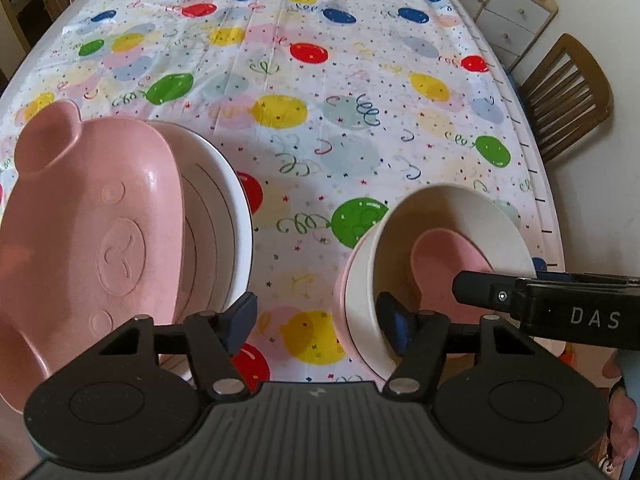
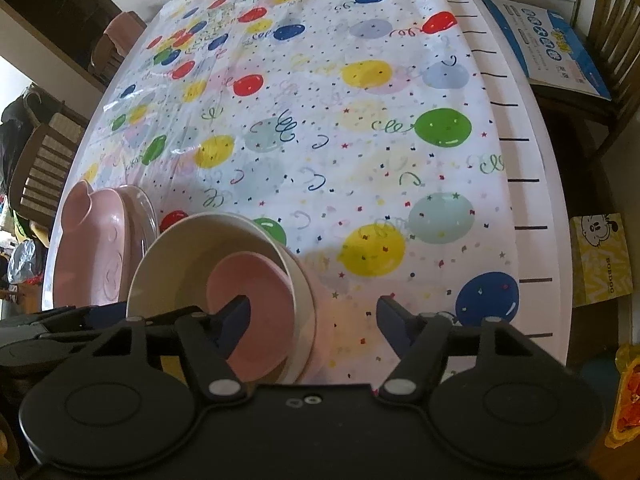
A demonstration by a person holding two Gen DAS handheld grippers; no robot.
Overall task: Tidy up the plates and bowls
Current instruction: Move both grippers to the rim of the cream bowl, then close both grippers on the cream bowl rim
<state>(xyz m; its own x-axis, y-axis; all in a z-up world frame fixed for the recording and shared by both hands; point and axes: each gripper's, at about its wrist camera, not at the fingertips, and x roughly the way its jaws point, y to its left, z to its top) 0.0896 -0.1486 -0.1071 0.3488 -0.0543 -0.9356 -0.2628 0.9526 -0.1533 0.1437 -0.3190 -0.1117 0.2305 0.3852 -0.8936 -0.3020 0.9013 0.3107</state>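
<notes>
A white bowl point(image 1: 452, 208) point(image 2: 176, 264) stands near the table's front edge with a small pink dish point(image 1: 444, 256) point(image 2: 264, 292) tilted inside it. A pink rim point(image 1: 341, 300) shows under its left side. My left gripper point(image 1: 319, 316) is open and straddles the bowl's left wall, one finger inside. My right gripper point(image 2: 315, 320) is open across the right wall, its left finger over the pink dish. Neither pad visibly presses the wall. To the left, a pink bear-face plate point(image 1: 92, 232) point(image 2: 92, 256) lies on a white plate point(image 1: 224, 208).
The balloon-print tablecloth point(image 1: 304, 92) covers the table. Its right edge point(image 2: 532, 240) is close to the bowl. Wooden chairs point(image 1: 568, 92) stand beside it, one holding a blue box point(image 2: 548, 44). A yellow box point(image 2: 600, 260) sits on the floor, and a drawer unit point(image 1: 512, 16) stands behind.
</notes>
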